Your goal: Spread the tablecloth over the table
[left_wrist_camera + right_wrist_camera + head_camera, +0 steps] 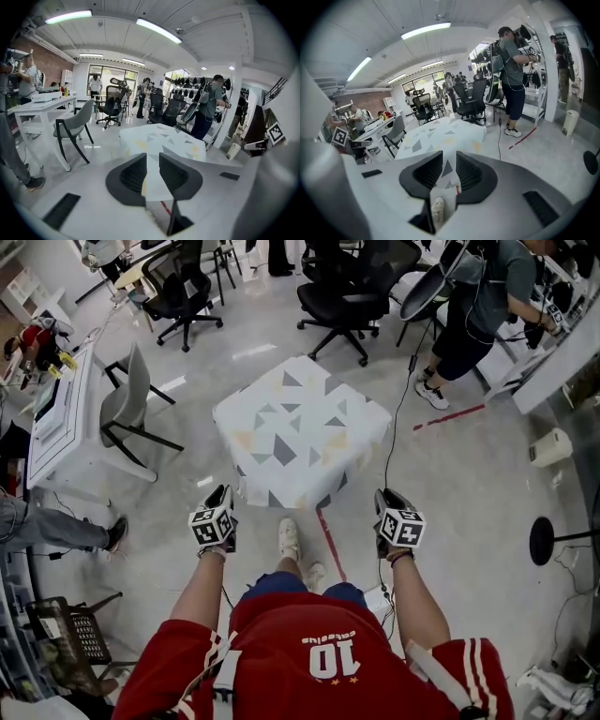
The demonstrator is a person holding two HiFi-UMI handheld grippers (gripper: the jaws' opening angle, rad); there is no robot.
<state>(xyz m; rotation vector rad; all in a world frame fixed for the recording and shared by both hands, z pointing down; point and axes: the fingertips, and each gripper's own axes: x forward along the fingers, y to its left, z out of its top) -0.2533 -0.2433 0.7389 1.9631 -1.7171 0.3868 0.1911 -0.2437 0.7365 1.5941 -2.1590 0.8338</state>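
Check the tablecloth [300, 432], already draped over the counter and down its sides, for even overhang. Bring left gripper [221, 495] and right gripper [385, 497], both parted, empty, short of the near edge, in only to straighten skew.

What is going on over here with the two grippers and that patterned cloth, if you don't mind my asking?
A person in a red shirt stands facing a small table, with a gripper in each hand. The triangle-patterned tablecloth already lies over the table, hiding it and hanging down its sides. The left gripper and the right gripper are held on the near side of the cloth, clear of it. Both have their jaws apart with nothing between them.
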